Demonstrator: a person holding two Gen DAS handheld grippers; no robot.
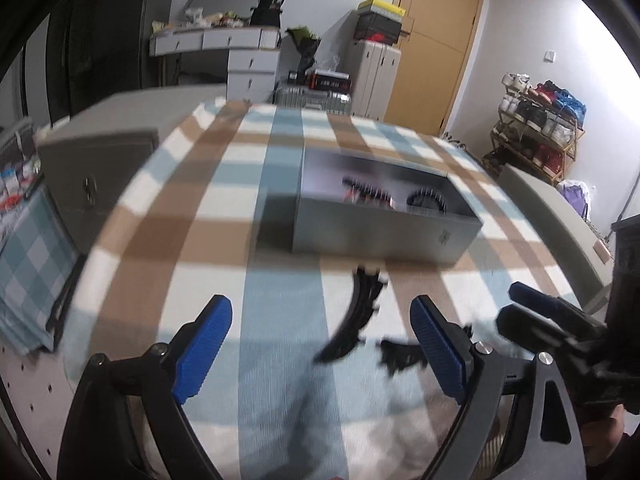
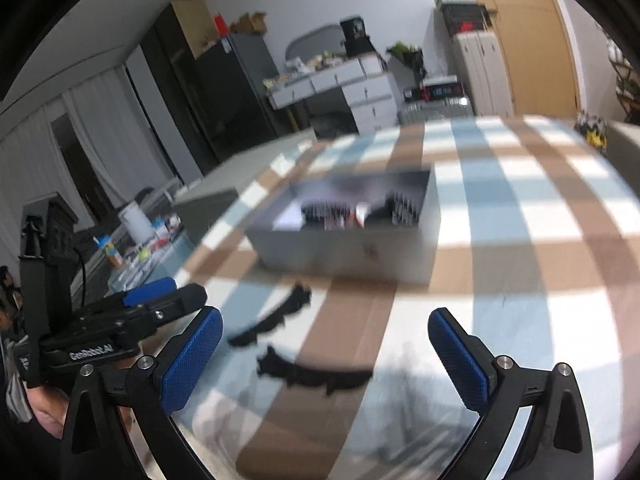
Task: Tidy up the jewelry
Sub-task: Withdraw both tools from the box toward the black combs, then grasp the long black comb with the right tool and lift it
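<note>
**Q:** Left wrist view: state the gripper pose and jaw condition.

**A:** The left gripper (image 1: 322, 354) is held low over the plaid cloth (image 1: 224, 208), pointing toward 12 o'clock; its jaws are spread wide and grasp nothing; the blue pads (image 1: 204, 354) sit at 7 and 5 o'clock of the frame. A curved black jewelry piece (image 1: 356, 320) lies on the cloth between the pads, nearer the 5 o'clock pad, touching neither; a second black piece (image 1: 400, 354) lies just beside that pad, partly hidden by it. The grey box (image 1: 380, 236) stands open at 1 o'clock beyond both pieces; dark, blurred items show inside it. The right gripper (image 1: 560, 320) enters at 4 o'clock.

**Q:** Right wrist view: same items.

**A:** The right gripper (image 2: 326, 354) is also low over the cloth (image 2: 520, 220), pointing toward 12 o'clock; jaws released, wide apart, nothing between the pads (image 2: 460, 364). The second black piece (image 2: 316, 372) lies flat between the pads, apart from both; the curved black piece (image 2: 276, 316) lies at 11 o'clock of it, close but not touching. The box (image 2: 348, 244) stands at 12 o'clock, open. The left gripper (image 2: 160, 304) shows at 9 o'clock; its jaw condition cannot be read from this view; motion blur softens all detail.
</note>
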